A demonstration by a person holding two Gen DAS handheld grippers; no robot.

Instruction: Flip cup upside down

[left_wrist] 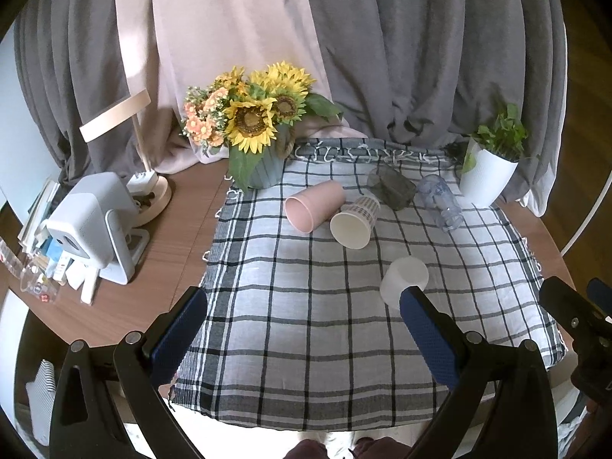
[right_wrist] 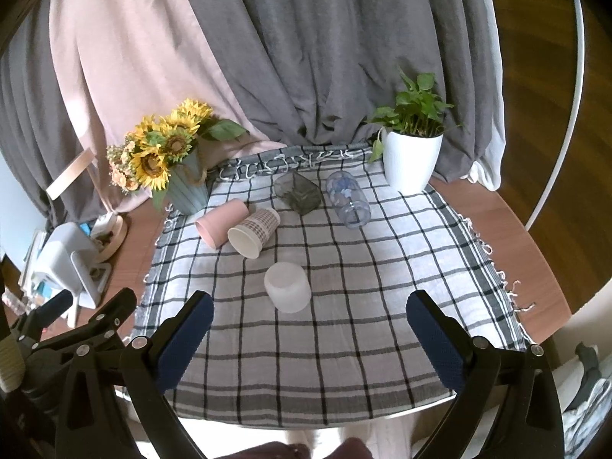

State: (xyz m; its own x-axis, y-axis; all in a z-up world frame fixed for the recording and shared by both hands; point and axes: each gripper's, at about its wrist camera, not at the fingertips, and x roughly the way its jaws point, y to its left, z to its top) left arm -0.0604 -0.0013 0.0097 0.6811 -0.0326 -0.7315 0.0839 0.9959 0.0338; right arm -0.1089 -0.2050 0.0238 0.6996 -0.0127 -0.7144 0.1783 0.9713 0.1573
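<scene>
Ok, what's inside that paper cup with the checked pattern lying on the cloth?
The paper cup lies on its side on the checked cloth, mouth toward the cameras. Its visible white inside looks empty; the deepest part by the base is shadowed and unclear.

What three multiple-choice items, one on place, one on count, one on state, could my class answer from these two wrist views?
1. Where is the white cup?
A. nearest the grippers
B. beside the plant
C. off the cloth

2. How many cups lie on their sides?
A. two
B. four
C. six

3. How are both grippers?
A. open, empty
B. shut on a cup
C. one open, one shut

Key: 1 A, it stands alone in front of the others; 2 B, pink cup, paper cup, dark glass and clear glass; 3 A, left gripper and right gripper show spread fingers holding nothing.
</scene>
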